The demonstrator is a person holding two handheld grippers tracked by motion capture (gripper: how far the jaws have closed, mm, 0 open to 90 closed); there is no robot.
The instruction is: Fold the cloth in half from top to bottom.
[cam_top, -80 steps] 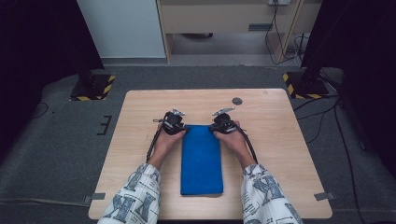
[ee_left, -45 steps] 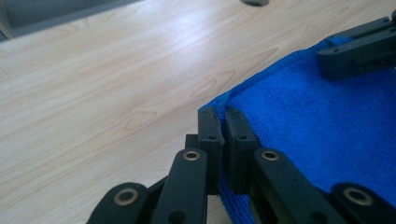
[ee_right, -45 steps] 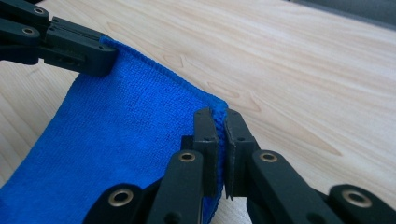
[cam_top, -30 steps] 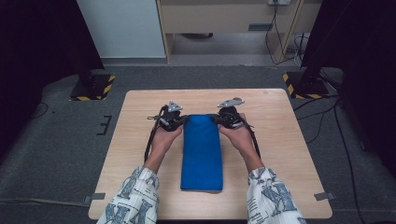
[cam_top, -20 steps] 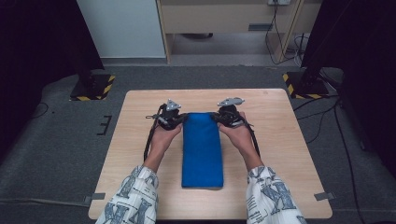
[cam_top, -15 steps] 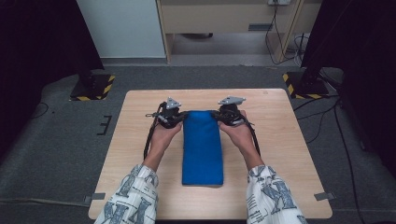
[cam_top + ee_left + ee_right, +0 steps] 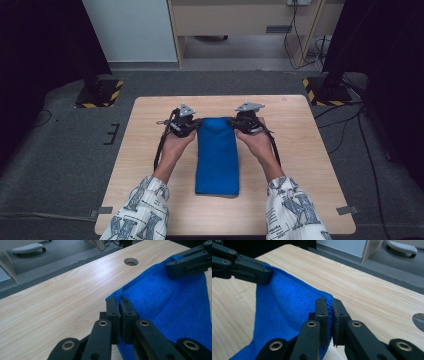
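Note:
A folded blue cloth (image 7: 216, 155) lies lengthwise in the middle of the wooden table (image 7: 300, 150). My left gripper (image 7: 195, 124) is shut on the cloth's far left corner (image 7: 117, 296), and my right gripper (image 7: 234, 123) is shut on its far right corner (image 7: 325, 296). The far edge is lifted a little off the table between the two grippers while the near end rests flat. In the left gripper view the cloth (image 7: 170, 305) stretches to the other gripper's jaws at upper right. In the right gripper view the cloth (image 7: 284, 310) runs to the other gripper at upper left.
A round cable hole (image 7: 131, 261) sits in the table beyond the cloth, also seen as the hole (image 7: 419, 318) at the right edge. Black stands with yellow-striped feet (image 7: 97, 92) flank the table's far corners. A cabinet stands behind.
Both hands carried the cloth's far end farther away from the person and slightly apart, stretching the cloth along the table. In the last half second little has moved.

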